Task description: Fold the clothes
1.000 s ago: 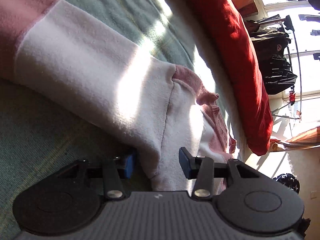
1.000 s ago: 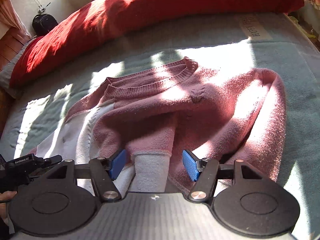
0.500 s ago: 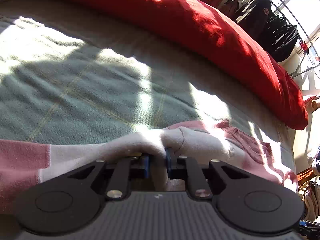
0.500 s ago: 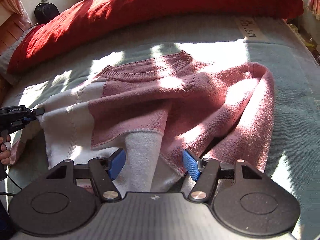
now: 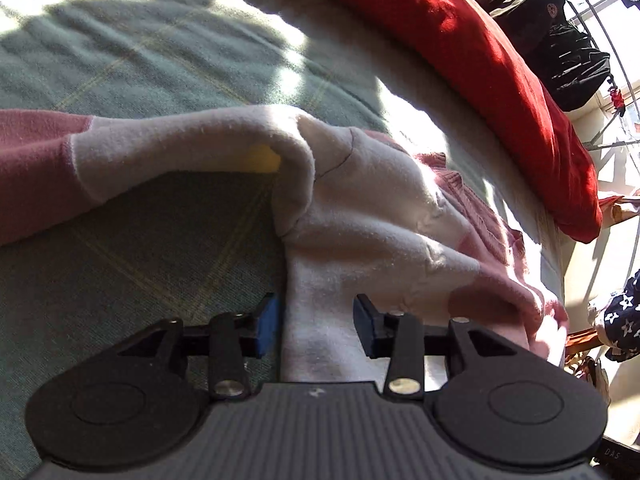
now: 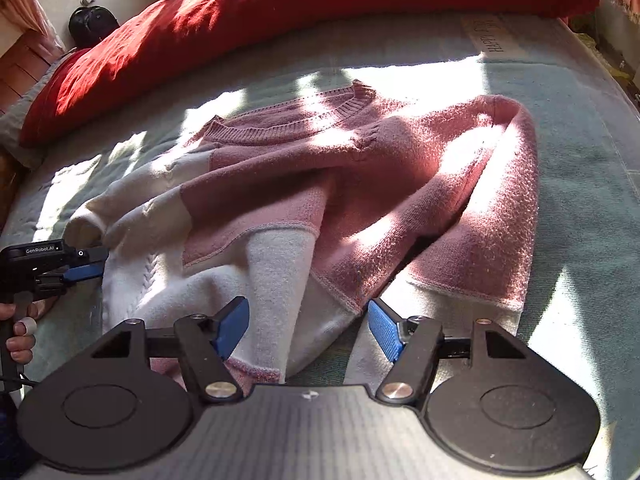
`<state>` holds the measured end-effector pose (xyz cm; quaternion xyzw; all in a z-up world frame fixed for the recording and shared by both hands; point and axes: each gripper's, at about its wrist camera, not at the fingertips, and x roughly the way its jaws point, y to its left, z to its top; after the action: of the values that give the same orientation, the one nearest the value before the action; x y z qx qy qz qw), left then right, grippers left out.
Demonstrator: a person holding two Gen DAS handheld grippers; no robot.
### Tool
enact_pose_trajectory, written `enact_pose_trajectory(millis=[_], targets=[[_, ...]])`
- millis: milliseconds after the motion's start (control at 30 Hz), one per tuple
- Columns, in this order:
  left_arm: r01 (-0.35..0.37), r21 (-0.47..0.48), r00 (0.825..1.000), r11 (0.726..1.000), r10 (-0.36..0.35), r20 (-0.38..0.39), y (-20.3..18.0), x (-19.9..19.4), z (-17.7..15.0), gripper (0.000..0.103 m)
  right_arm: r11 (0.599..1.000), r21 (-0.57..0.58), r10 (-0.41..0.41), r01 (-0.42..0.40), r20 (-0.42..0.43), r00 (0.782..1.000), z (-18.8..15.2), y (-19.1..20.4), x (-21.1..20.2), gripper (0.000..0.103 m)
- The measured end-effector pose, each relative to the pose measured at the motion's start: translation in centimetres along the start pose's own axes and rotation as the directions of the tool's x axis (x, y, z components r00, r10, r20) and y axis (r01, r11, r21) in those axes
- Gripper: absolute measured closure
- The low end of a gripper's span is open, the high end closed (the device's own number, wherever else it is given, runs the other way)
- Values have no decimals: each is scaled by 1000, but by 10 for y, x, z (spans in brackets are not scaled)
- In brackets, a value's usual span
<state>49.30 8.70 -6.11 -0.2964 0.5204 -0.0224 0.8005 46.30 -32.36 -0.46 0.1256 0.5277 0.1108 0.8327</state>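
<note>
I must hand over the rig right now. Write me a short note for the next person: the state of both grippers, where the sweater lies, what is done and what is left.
Left gripper: open, holds nothing; white cloth at the sweater's left edge lies between its fingers.
Right gripper: open, holds nothing; a folded-in white cuff lies between its fingers.
Sweater: pink and white, spread on the green bed cover, collar toward the red pillow.
Done: the right sleeve lies across the body.
Left: the left sleeve stretches outward; fold it in, then fold the body.

Black ribbed housings with round discs, silver screws and blue fingertip pads (image 6: pixel 386 330); "GenRobot.AI" printed in white on left gripper (image 6: pixel 86 266); pale finger ring (image 6: pixel 29 325).
</note>
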Motion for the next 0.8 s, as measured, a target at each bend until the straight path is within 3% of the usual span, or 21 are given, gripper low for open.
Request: enact_pose_trajectory(millis=[133, 267, 400, 467, 533, 633, 667, 767, 800], targets=[[-33, 59, 999, 998, 32, 17, -10, -9, -7, 63, 1000, -25, 11, -11, -1, 1000, 1, 4, -3, 33], [-39, 144, 993, 989, 22, 115, -20, -45, 10, 63, 999, -52, 4, -3, 6, 1000, 4, 6, -7, 32], [-115, 239, 966, 964, 52, 254, -20, -78, 53, 63, 999, -52, -14, 15, 17, 1000, 9, 5, -8, 32], [-190, 272, 948, 943, 104, 302, -15, -79, 76, 63, 998, -52, -22, 23, 24, 999, 12, 7, -8, 32], [-263, 327, 940, 908, 165, 297, -5, -65, 97, 63, 998, -53, -27, 29, 32, 999, 15, 12, -7, 32], [-293, 449, 953, 844, 219, 210, 6, -35, 107, 65, 997, -66, -25, 28, 45, 999, 21, 22, -8, 32], [-299, 509, 954, 807, 234, 189, 8, -26, 105, 65, 997, -75, -29, 32, 48, 998, 23, 27, -9, 32], [-314, 686, 947, 656, 267, 179, 8, -6, 91, 64, 993, -105, -53, 58, 48, 997, 27, 39, -10, 31], [-304, 726, 948, 617, 268, 169, 9, -1, 88, 64, 992, -112, -61, 66, 44, 997, 28, 42, -9, 30]])
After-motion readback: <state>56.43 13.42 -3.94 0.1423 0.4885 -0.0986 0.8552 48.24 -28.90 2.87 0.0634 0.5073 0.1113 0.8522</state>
